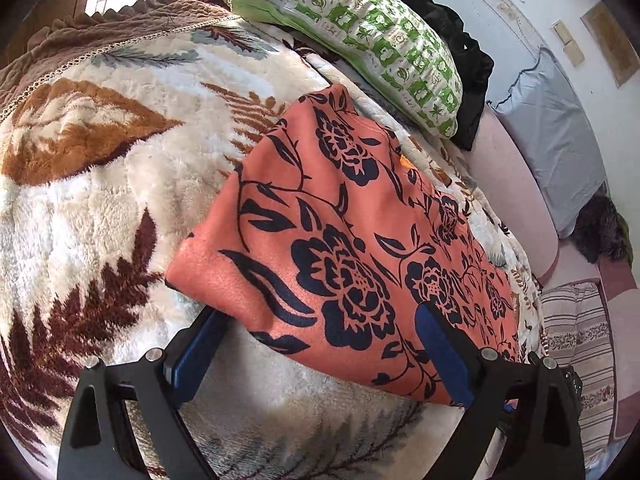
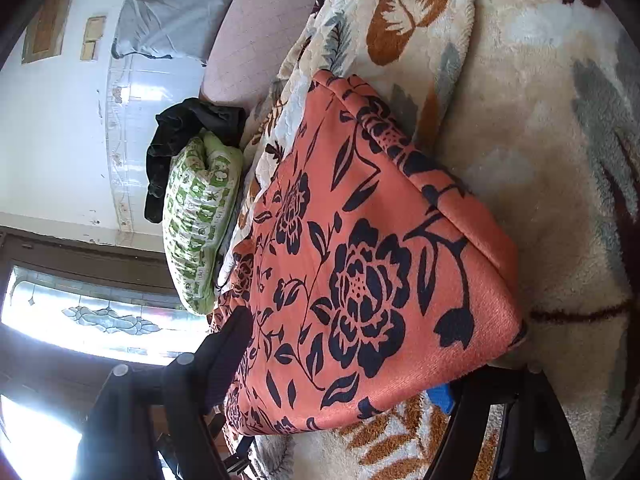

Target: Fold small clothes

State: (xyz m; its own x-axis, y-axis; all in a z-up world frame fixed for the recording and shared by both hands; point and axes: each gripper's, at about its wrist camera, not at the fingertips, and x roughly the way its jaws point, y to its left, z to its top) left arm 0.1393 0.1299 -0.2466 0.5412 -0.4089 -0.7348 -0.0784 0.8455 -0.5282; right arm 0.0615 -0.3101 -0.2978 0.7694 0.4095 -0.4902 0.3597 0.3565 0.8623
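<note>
An orange garment with a dark navy flower print (image 1: 340, 240) lies folded on a fluffy leaf-pattern blanket (image 1: 100, 200). My left gripper (image 1: 320, 340) is open, its blue-padded fingers straddling the garment's near edge, the left finger under the cloth and the right finger on top. In the right wrist view the same garment (image 2: 360, 260) fills the centre. My right gripper (image 2: 340, 360) is open around its near edge, one finger (image 2: 228, 348) on top at the left and the other mostly hidden under the cloth at the right.
A green-and-white patterned pillow (image 1: 360, 40) lies beyond the garment with a black cloth (image 1: 460, 60) behind it. A grey pillow (image 1: 552, 140) leans on a pink sofa (image 1: 512, 184). A striped cushion (image 1: 580, 340) sits at the right. A window (image 2: 100, 312) glares brightly.
</note>
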